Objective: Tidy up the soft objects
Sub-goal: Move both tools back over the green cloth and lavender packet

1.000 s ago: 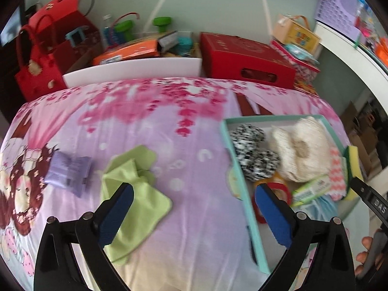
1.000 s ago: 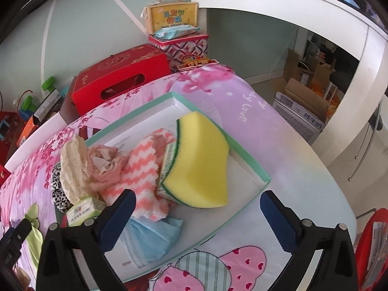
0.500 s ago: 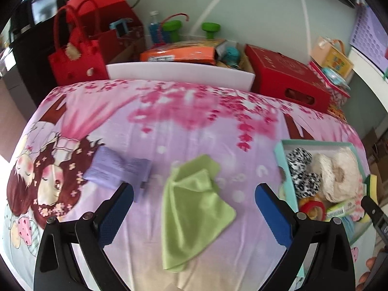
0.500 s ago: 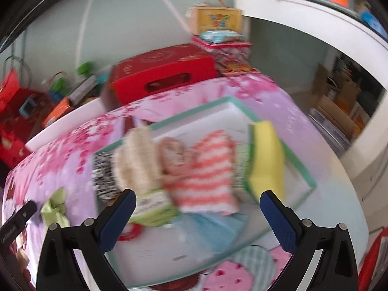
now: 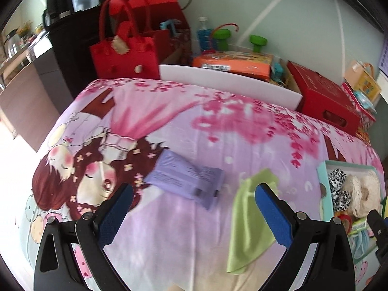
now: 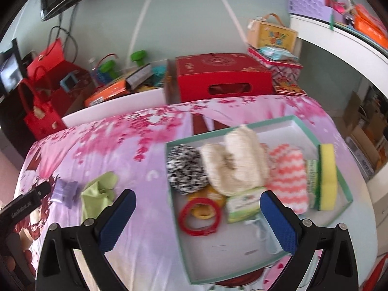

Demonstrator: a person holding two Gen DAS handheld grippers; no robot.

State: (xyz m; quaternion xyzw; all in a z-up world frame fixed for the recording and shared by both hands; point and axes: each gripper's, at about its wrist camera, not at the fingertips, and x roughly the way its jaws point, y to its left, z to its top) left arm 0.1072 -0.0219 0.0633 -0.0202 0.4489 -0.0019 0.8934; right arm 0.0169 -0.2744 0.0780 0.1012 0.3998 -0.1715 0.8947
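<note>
Seen from the left wrist camera, the left gripper [image 5: 193, 208] hangs above the bed [image 5: 218, 131] with its 2 blue-padded jaws spread wide and nothing between them. Framed between the jaws lies a purple packet [image 5: 185, 179], flat on the cartoon-printed bedspread, roughly midway between the bed's left and right edges. Just beside it, toward the right edge, a green cloth [image 5: 249, 223] lies crumpled, partly behind the right-hand jaw; packet and cloth look close but whether they touch is unclear. At the bed's right edge sits a shallow teal-rimmed tray [image 5: 323, 189], holding a black-and-white speckled item [image 5: 338, 189] and a cream fluffy item [image 5: 363, 194]. A red handbag [image 5: 123, 55] stands past the far left corner of the bed and a red box [image 5: 325, 99] past the far right corner.

From the right wrist camera, the right gripper [image 6: 197, 220] also has its 2 jaws wide apart, empty, poised over the near side of the tray [image 6: 184, 249]. Inside the tray, from its left side to its right: the speckled item [image 6: 186, 169], the cream item [image 6: 235, 162], a coral zigzag cloth [image 6: 289, 179] and a yellow sponge [image 6: 327, 174] standing on edge against the right wall. Nearer the front are a red ring [image 6: 200, 217] and a small green-and-white pack [image 6: 243, 205]. Outside the tray toward the bed's left edge lie the green cloth [image 6: 97, 194] and the purple packet [image 6: 65, 191], with the left gripper's black body [image 6: 21, 206] beside them.
</note>
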